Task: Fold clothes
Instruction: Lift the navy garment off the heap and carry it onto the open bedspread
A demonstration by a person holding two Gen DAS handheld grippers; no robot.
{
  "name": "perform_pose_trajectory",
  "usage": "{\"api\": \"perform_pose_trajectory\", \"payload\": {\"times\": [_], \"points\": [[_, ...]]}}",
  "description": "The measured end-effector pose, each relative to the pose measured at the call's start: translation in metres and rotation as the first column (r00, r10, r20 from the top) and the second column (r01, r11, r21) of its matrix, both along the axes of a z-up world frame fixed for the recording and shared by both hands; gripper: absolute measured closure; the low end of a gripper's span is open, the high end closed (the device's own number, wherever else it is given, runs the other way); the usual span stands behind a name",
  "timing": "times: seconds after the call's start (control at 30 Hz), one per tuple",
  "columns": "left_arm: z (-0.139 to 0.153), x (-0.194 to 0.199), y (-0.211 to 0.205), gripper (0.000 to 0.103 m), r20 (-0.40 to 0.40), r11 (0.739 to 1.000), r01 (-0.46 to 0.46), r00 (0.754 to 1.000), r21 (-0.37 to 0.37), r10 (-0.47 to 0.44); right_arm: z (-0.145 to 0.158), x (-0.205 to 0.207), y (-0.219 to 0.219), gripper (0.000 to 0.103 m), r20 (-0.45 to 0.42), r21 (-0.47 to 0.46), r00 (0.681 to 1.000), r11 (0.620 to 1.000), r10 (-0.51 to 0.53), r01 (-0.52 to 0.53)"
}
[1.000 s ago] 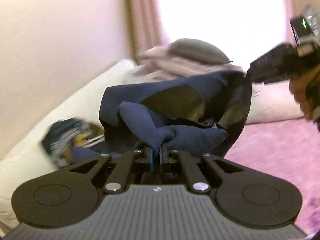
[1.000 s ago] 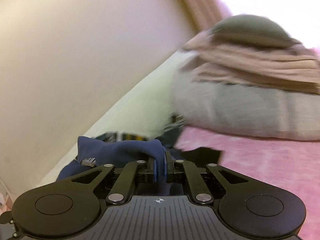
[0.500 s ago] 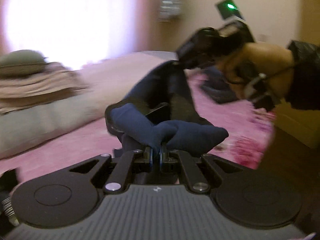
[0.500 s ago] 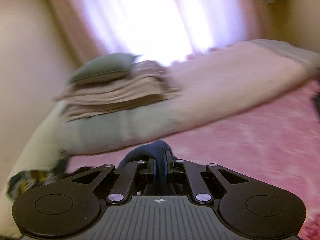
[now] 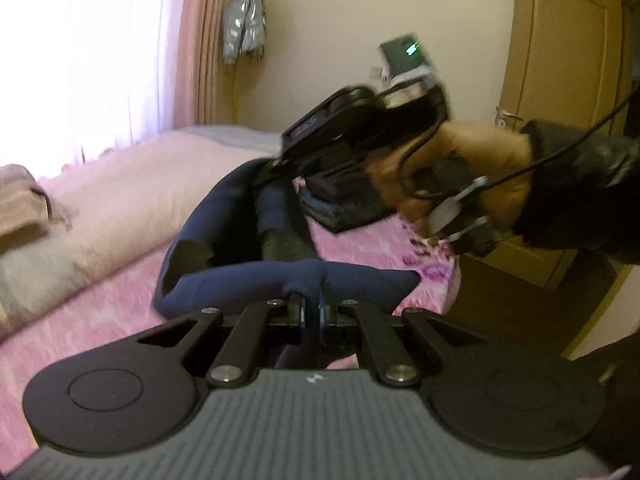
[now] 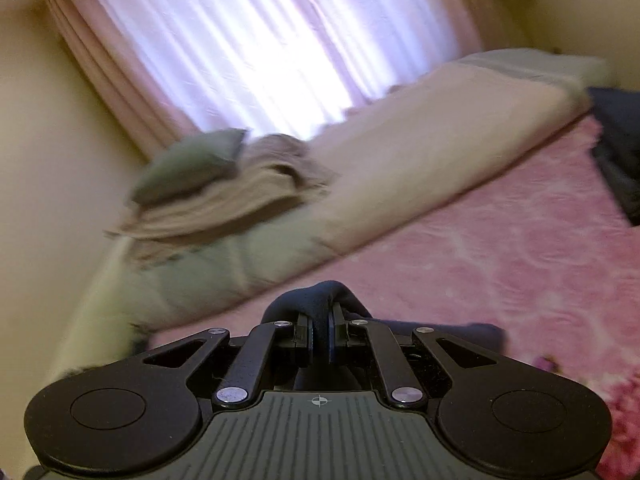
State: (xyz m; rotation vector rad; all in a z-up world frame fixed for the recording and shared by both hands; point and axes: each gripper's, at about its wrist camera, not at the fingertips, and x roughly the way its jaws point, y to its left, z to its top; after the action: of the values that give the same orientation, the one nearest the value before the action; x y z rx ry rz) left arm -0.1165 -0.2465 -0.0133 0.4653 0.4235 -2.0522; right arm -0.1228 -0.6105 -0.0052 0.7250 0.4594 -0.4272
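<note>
Hidden or unclear: the lower part of the navy garment [image 5: 224, 216] drops behind the left tool [image 5: 311, 307] body; what kind of garment it is cannot be told. The right tool [image 5: 280, 164], seen from the left wrist, is motion-blurred, its fingertips buried in cloth. From the right wrist, the olive cushion [image 6: 192, 164] and beige folded blankets [image 6: 228, 204] are smeared by motion; a dark folded pile [image 6: 616, 148] is cut off at the frame edge.

Change from half a second ago: the garment's pinched edge now stretches wider and flatter across the left tool; the right hand [image 5: 460, 176] sits closer and larger in the left view. A silver jacket [image 5: 243, 24] on the wall and a wooden door [image 5: 568, 44] have come into clear view.

Tools: left tool closed, gripping a navy fold between its pads. Right tool [image 6: 319, 330] closed, gripping another bunch of the same garment. The garment hangs between the two, lifted above the pink bed cover [image 6: 500, 260].
</note>
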Motion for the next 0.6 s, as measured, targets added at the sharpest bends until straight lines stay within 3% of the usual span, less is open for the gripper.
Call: {"api": "perform_pose_trajectory", "payload": {"times": [0.17, 0.23, 0.3, 0.33, 0.37, 0.43, 0.6], "points": [[0.011, -0.071, -0.063, 0.1, 0.003, 0.999, -0.005, 1.0, -0.039, 0.005, 0.009, 0.001, -0.077, 0.097, 0.031, -0.029, 0.998, 0.998, 0.051, -0.05], [0.004, -0.106, -0.099, 0.099, -0.028, 1.0, -0.002, 1.0, -0.016, 0.001, 0.003, -0.008, -0.121, 0.097, -0.014, -0.034, 0.998, 0.998, 0.055, -0.055], [-0.013, -0.144, -0.141, 0.094, -0.056, 0.998, 0.024, 0.998, 0.066, -0.02, -0.01, -0.019, -0.165, 0.094, -0.087, -0.034, 0.994, 0.997, 0.067, -0.071], [-0.024, -0.161, -0.158, 0.087, -0.05, 0.994, 0.035, 0.998, 0.107, -0.03, -0.019, -0.026, -0.185, 0.058, -0.139, -0.05, 0.988, 0.996, 0.064, -0.071], [-0.035, -0.178, -0.175, 0.075, -0.044, 0.988, 0.046, 0.998, 0.149, -0.04, -0.027, -0.037, -0.201, 0.012, -0.18, -0.083, 0.983, 0.996, 0.028, -0.044], [-0.058, -0.2, -0.194, 0.064, 0.006, 0.981, 0.058, 0.998, 0.188, -0.06, -0.036, -0.064, -0.232, 0.006, -0.232, -0.125, 0.972, 0.992, -0.021, -0.009], [-0.115, -0.208, -0.228, 0.063, 0.092, 0.945, 0.009, 0.995, 0.326, -0.041, -0.061, -0.139, -0.283, 0.006, -0.301, -0.045, 0.95, 0.997, -0.081, 0.07]]}}
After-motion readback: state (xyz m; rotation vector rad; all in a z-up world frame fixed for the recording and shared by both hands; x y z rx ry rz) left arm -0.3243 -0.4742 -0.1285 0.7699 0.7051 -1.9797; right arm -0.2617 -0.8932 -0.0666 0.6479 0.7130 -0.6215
